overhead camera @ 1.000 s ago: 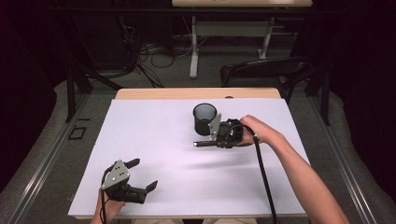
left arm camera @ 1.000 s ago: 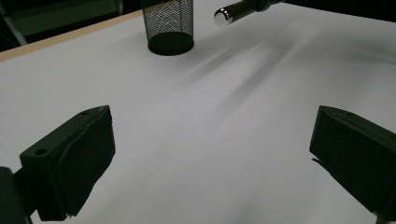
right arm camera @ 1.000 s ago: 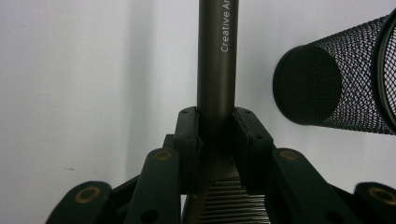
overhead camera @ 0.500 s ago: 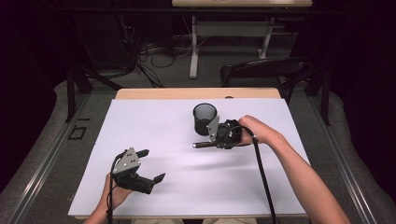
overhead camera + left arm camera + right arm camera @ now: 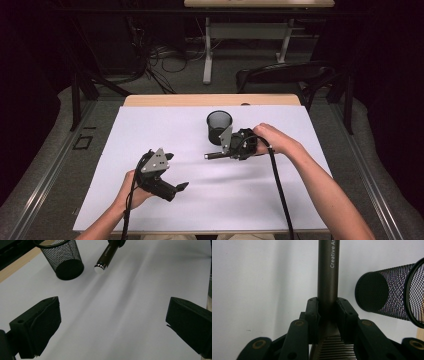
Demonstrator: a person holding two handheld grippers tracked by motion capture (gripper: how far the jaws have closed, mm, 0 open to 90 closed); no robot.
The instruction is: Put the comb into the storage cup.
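Two grippers over white sheet (image 5: 250, 200) on wood table (image 5: 210, 100): right gripper (image 5: 212, 156) clamps pen (image 5: 216, 155), left gripper (image 5: 175, 172) wide apart w/ nothing in it.

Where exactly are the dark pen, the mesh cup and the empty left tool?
Pen (image 5: 327, 277), right gripper view: middle of its dark barrel above the clamped jaws.
Mesh cup (image 5: 219, 131), high view: its black mesh wall.
Left tool (image 5: 112, 322), left gripper view: midway between its wide-open jaws.

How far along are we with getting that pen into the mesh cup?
Done: the right gripper is shut on the pen, lifted beside the mesh cup. In hand: the left gripper hangs open over the table, holding nothing. Left: the pen is not yet in the cup.
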